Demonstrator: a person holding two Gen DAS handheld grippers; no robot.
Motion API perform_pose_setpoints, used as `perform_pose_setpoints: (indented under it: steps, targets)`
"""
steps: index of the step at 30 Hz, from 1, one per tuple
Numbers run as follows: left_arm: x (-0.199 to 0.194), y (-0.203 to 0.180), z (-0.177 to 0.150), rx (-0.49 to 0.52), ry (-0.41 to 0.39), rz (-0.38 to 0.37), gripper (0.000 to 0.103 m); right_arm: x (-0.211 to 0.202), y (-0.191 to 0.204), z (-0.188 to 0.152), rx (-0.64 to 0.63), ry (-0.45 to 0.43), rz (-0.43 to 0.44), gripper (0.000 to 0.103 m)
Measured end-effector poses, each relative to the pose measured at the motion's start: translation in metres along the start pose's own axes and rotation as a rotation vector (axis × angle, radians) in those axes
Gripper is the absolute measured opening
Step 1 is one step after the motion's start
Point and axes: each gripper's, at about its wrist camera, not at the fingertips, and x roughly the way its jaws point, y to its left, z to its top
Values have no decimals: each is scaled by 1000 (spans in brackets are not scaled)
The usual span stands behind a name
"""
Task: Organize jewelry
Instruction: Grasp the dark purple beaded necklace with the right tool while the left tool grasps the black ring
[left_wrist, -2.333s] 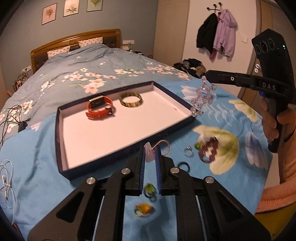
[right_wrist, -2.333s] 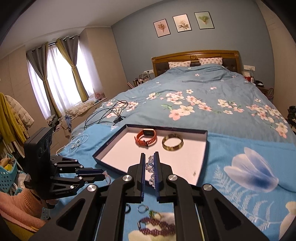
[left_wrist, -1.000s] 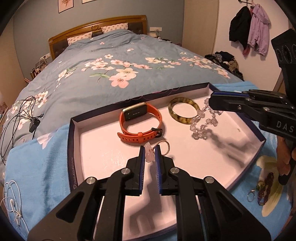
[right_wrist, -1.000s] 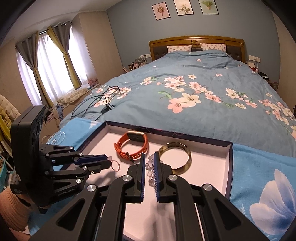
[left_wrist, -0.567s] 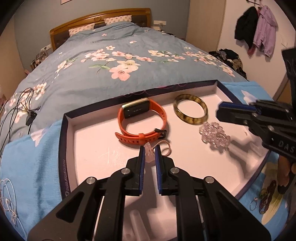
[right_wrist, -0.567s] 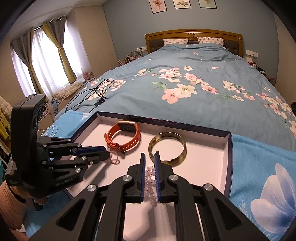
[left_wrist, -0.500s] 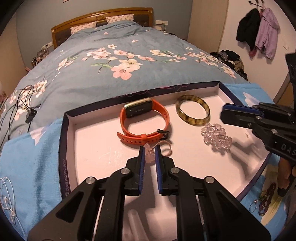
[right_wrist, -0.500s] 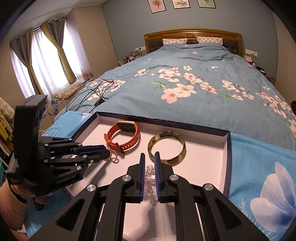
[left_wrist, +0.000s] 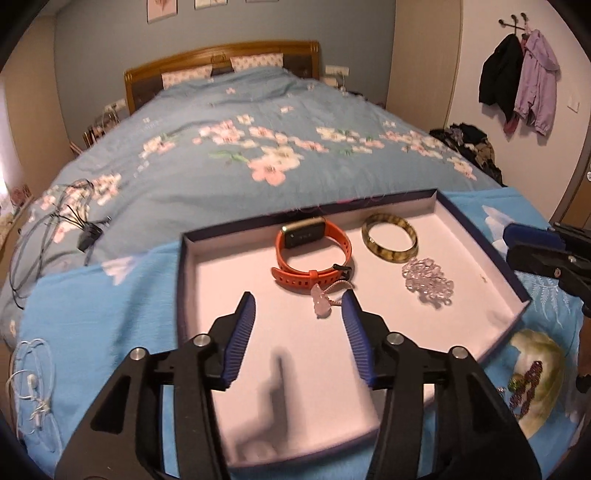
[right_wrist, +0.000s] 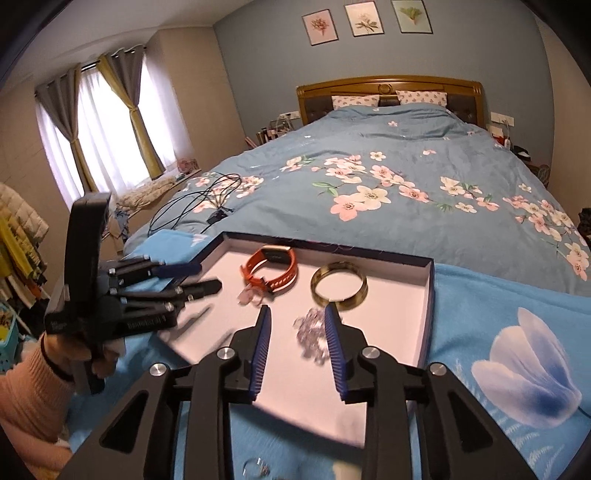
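Both grippers hang over the shallow box (left_wrist: 480, 236) with their jaws apart, having just been opening. Between the blue pads of the left gripper (left_wrist: 298, 308) lies a small pink pendant on a cord loop (left_wrist: 320, 303), resting on the white floor of the box with neither pad pressing it; its pale stone end points back toward the gripper and its loop runs away toward the orange watch (left_wrist: 312, 254), just touching or nearly touching the strap. The right gripper (right_wrist: 297, 325) stands open above the clear bead bracelet (right_wrist: 312, 336), which lies heaped on the box floor just beside the tortoiseshell bangle (right_wrist: 339, 290); motion blur smears the beads in the right wrist view, so their outline is hard to read there. The watch lies with its long axis across the box, face toward the headboard. Outside the box, on the blue flowered cloth (left_wrist: 92, 317), a dark beaded bracelet (left_wrist: 526, 384) sits near the right-hand edge, partly cut off, and a small ring (right_wrist: 255, 468) shows blurred at the bottom of the right wrist view. A hand (right_wrist: 79, 345) in a peach sleeve holds the left gripper.
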Motion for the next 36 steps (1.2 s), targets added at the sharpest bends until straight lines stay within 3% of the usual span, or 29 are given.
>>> perform_pose_setpoints:
  steps: [9,11,13,16,22,26,31,36]
  targets:
    - [-71,2,-41,24,-82,-41,57,-38,11,-47,-72,59,-39,28]
    - [-83,1,-54,33,-83,-57,59,-43,10,-60,-65,81,-50,31]
    - [-91,-1,-65,38,-84,-64,60,-47,9,-73,-58,101,-66,41]
    - [-100,-6,-83,50,-76,-94,60,-49,7,-94,-54,150,-91,42]
    - [-114,-41,-104,172,-88,-179,61,-46,8,-114,-46,202,-99,43]
    - [-112,-72,-107,258,-85,-226,61,-41,13,-118,-56,216,-109,43]
    - [-92,-102,-109,310,-24,-271,61,-39,12,-120,-43,220,-117,43]
    - [-71,-113,-103,311,28,-306,56,-37,10,-119,-36,216,-114,32]
